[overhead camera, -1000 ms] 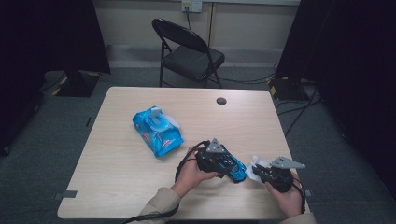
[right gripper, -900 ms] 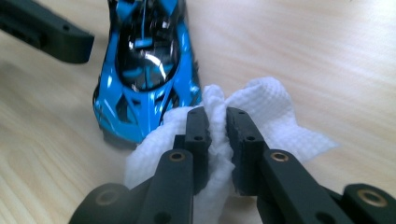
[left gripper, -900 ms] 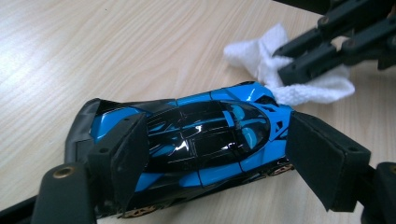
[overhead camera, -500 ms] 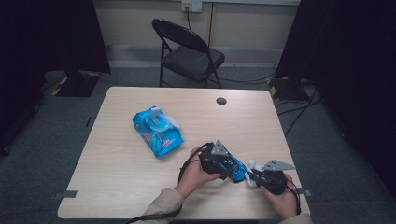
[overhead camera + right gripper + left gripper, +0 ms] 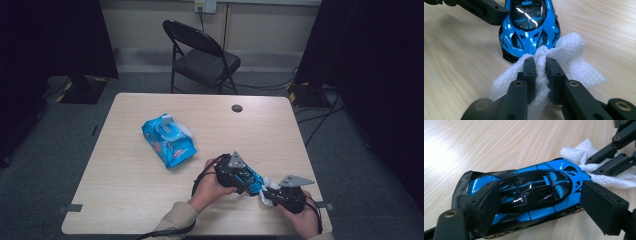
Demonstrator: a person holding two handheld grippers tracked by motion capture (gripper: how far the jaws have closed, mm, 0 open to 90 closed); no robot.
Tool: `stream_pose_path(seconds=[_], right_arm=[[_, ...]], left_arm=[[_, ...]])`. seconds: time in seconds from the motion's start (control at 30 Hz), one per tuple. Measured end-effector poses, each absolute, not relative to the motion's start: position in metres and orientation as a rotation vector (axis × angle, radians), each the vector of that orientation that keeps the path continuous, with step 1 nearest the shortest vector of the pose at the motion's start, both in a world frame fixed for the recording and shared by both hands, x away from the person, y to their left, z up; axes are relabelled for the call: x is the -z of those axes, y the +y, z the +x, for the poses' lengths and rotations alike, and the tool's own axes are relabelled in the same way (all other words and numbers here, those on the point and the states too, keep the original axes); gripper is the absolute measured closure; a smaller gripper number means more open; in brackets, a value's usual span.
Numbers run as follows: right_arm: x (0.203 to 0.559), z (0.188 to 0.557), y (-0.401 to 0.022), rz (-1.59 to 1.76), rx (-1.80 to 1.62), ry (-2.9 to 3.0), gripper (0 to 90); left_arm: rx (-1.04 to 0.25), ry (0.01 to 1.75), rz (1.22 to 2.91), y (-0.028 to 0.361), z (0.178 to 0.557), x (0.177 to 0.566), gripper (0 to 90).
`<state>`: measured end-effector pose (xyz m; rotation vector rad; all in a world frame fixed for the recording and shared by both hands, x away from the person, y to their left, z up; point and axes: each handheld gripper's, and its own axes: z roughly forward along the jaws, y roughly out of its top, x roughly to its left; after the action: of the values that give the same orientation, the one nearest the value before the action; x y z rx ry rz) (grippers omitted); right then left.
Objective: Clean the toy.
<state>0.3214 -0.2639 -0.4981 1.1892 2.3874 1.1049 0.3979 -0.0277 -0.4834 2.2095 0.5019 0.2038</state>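
Observation:
A glossy blue and black toy car (image 5: 534, 192) rests on the light wood table (image 5: 150, 200) near its front right. My left gripper (image 5: 541, 202) is shut on it, one pad against each side. My right gripper (image 5: 540, 62) is shut on a bunched white wipe (image 5: 571, 52). The wipe touches the car's nose (image 5: 529, 37). In the high view the left gripper (image 5: 250, 182) and the right gripper (image 5: 272, 196) sit nearly tip to tip, with the wipe (image 5: 265, 195) between them.
A blue pack of wipes (image 5: 167, 140) lies left of the table's centre, its lid open. A small black disc (image 5: 237, 108) sits near the far edge. A black folding chair (image 5: 202, 55) stands beyond the table. The right edge is close to my right hand.
My right gripper has moved left with the wipe until it reached the car's nose. The left gripper and car shifted slightly toward the front edge.

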Motion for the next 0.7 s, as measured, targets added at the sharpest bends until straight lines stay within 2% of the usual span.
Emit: stream_pose_path(seconds=[0.2, 0.23, 0.37, 0.5, 0.57, 0.7], right_arm=[[0.498, 0.319, -0.262, 1.188, -1.112, 2.402, 79.6], [0.498, 0.319, -0.262, 1.192, -1.112, 2.402, 77.7], [0.496, 0.319, -0.26, 1.181, -1.072, 2.376, 57.9], [0.488, 0.318, -0.263, 1.167, -1.055, 2.352, 51.8], [0.485, 0.316, -0.266, 1.177, -1.056, 2.337, 45.7], [0.485, 0.313, -0.272, 1.182, -1.024, 2.348, 45.5]], left_arm=[[-0.196, 0.508, 2.201, -0.027, 0.398, 0.484, 16.7], [-0.195, 0.508, 2.201, -0.027, 0.398, 0.484, 16.7], [-0.192, 0.506, 2.202, -0.027, 0.399, 0.483, 17.5], [-0.186, 0.499, 2.2, -0.026, 0.399, 0.483, 18.2], [-0.182, 0.501, 2.197, -0.026, 0.399, 0.483, 18.8], [-0.182, 0.502, 2.197, -0.026, 0.4, 0.483, 18.8]])
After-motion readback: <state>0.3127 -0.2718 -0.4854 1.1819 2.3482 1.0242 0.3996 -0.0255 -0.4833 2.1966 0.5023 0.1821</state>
